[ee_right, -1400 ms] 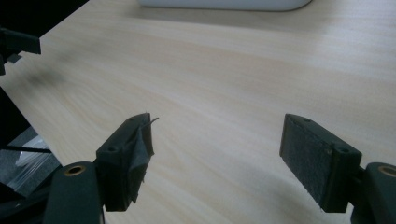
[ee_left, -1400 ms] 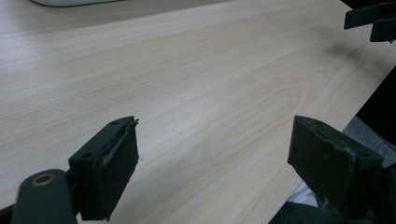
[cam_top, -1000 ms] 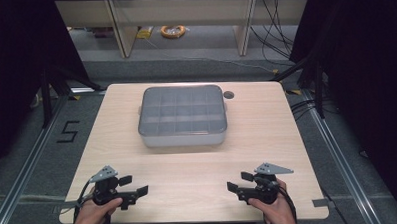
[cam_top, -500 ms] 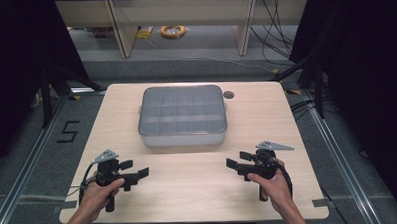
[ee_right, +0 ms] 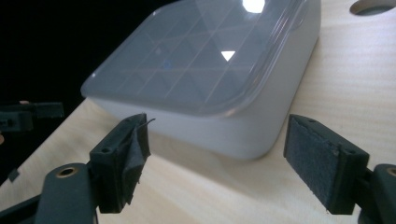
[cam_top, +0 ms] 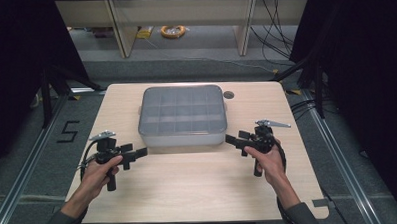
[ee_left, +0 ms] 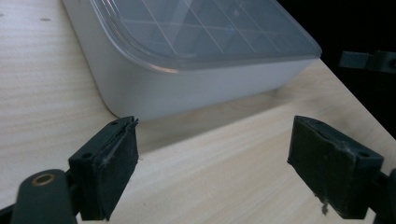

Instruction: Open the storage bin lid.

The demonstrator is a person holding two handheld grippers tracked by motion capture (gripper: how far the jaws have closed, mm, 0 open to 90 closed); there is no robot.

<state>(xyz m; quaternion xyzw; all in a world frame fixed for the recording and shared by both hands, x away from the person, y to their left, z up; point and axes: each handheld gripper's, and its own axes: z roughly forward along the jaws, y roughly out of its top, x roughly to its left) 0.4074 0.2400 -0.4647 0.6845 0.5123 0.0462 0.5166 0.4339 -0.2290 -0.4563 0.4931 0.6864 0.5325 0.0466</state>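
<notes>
Both grippers hang over the near half of the desk [cam_top: 199, 187], one at each front corner of the grey compartment box [cam_top: 182, 116], and both are released with nothing between their jaws. Left gripper [cam_top: 141, 153] points rightward toward the box's near left corner, just short of it; in the left gripper view its pads [ee_left: 116, 168] stand wide apart over bare wood, the box wall ahead. Right gripper [cam_top: 231, 139] points leftward at the near right corner, close beside it but not touching; its jaws have just been opening, and in the right gripper view they frame that rounded corner.

Bare wood lies open between the two hands along the desk's near edge, and strips of it run down both sides of the box. A round hole [cam_top: 229, 95] sits near the far edge, just right of the box.

Under its translucent lid [ee_right: 201, 56], which is on, the box is divided by a grid of partitions; what the compartments hold cannot be told.
</notes>
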